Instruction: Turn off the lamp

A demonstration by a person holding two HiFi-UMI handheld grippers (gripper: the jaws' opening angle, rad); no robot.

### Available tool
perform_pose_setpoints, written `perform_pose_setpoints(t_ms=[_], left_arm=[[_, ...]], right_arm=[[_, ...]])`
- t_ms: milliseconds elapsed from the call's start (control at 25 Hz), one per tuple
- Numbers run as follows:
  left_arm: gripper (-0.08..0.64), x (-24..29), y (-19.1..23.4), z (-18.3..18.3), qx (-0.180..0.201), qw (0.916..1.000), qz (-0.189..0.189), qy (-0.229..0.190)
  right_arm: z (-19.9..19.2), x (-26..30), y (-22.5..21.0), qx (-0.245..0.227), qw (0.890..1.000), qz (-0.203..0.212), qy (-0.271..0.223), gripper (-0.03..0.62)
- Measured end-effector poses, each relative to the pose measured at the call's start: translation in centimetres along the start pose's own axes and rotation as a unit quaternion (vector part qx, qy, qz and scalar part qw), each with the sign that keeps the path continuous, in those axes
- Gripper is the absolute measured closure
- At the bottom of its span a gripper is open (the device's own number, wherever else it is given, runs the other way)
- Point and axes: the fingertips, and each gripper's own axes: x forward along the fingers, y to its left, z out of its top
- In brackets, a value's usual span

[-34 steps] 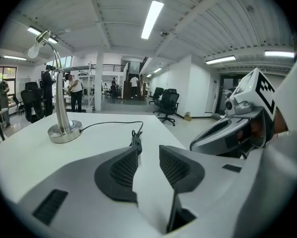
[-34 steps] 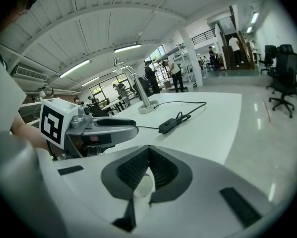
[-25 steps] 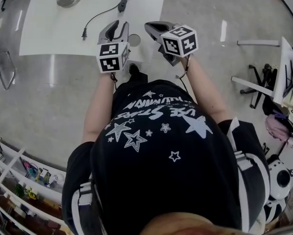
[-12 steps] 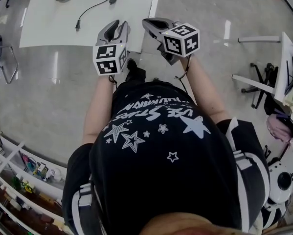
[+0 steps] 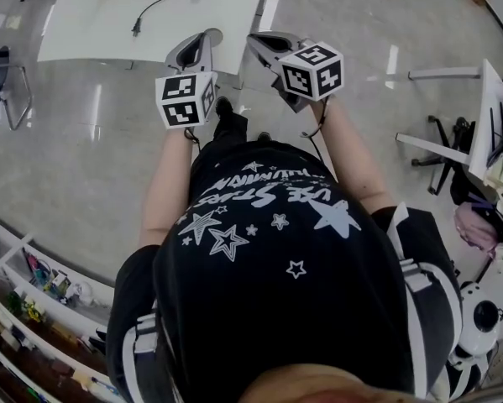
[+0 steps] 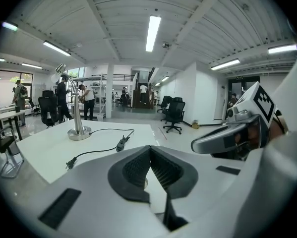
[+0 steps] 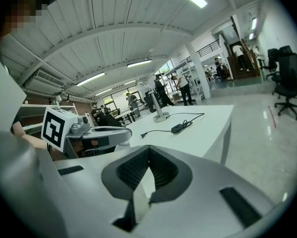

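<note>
Underfoot, a pale glossy floor [image 5: 91, 166]. Across the top of the head view, a white surface [image 5: 150, 32]. Below that, seen from above, a person in a black star-print shirt [image 5: 268, 250], with both arms stretched forward. At lower left, shelving [image 5: 33, 309] crowded with small things. Farther back in the left gripper view, a black office chair [image 6: 175, 114] on the floor.

On the surface, toward its far left end, the lamp [image 6: 78, 125]: round metal base, upright pole, head tilted at the top. Cannot tell whether lit.

Held out side by side near the surface's near edge, 2 tongs. Left tongs [image 6: 149, 150]: just been closing, now pinched tip to tip with nothing between. Right tongs [image 7: 148, 150]: likewise pressed together and empty. Both well apart from the lamp.

From the lamp base, a black cord [image 6: 101, 132], looping across the surface. Partway along it, an inline switch [image 6: 122, 144], between lamp and tongs and touched by neither. At the cord's end, a plug [image 6: 69, 163], lying loose on the surface.
</note>
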Motion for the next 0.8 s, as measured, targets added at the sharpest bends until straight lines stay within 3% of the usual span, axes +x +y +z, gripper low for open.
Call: perform_pose_setpoints(t_ms=[360,800], left_arm=[[0.549,-3.0,-0.1,-0.2,0.008,0.9997,0.02,-0.011],[0.549,-5.8,-2.2,0.4,0.01,0.9991,0.018,-0.036]], right_arm=[[-1.0,-1.6,2.1,-0.024,1.0,0.008,0.001,0.586],[-1.0,-3.9,4.2,-0.049,0.999,0.012,-0.018,0.586]])
